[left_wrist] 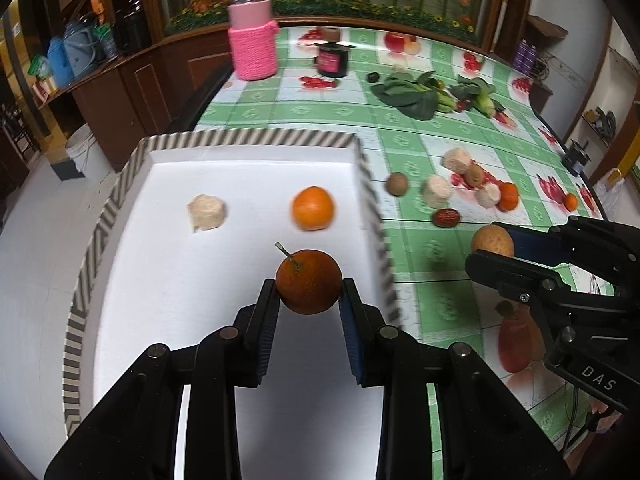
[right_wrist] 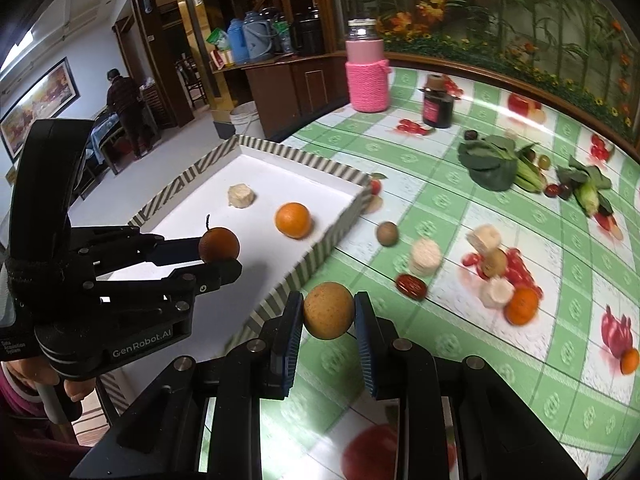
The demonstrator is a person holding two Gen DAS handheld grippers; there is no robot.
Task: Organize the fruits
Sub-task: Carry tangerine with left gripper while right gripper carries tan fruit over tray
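My left gripper (left_wrist: 309, 294) is shut on a dark orange stemmed fruit (left_wrist: 309, 282) and holds it above the white tray (left_wrist: 248, 138) with a striped rim. In the tray lie a bright orange (left_wrist: 312, 208) and a pale cut chunk (left_wrist: 206, 212). My right gripper (right_wrist: 329, 316) is shut on a round tan fruit (right_wrist: 329, 311), held over the green tablecloth just right of the tray (right_wrist: 320, 254). The left gripper (right_wrist: 220, 258) with its fruit (right_wrist: 219, 245) shows in the right wrist view.
Loose on the cloth to the right lie a kiwi (right_wrist: 387, 233), pale chunks (right_wrist: 425, 257), a red date (right_wrist: 410, 286), oranges (right_wrist: 522, 306) and greens (right_wrist: 490, 160). A pink-sleeved jar (right_wrist: 367, 76) and a dark jar (right_wrist: 438, 106) stand at the back. The table edge runs left of the tray.
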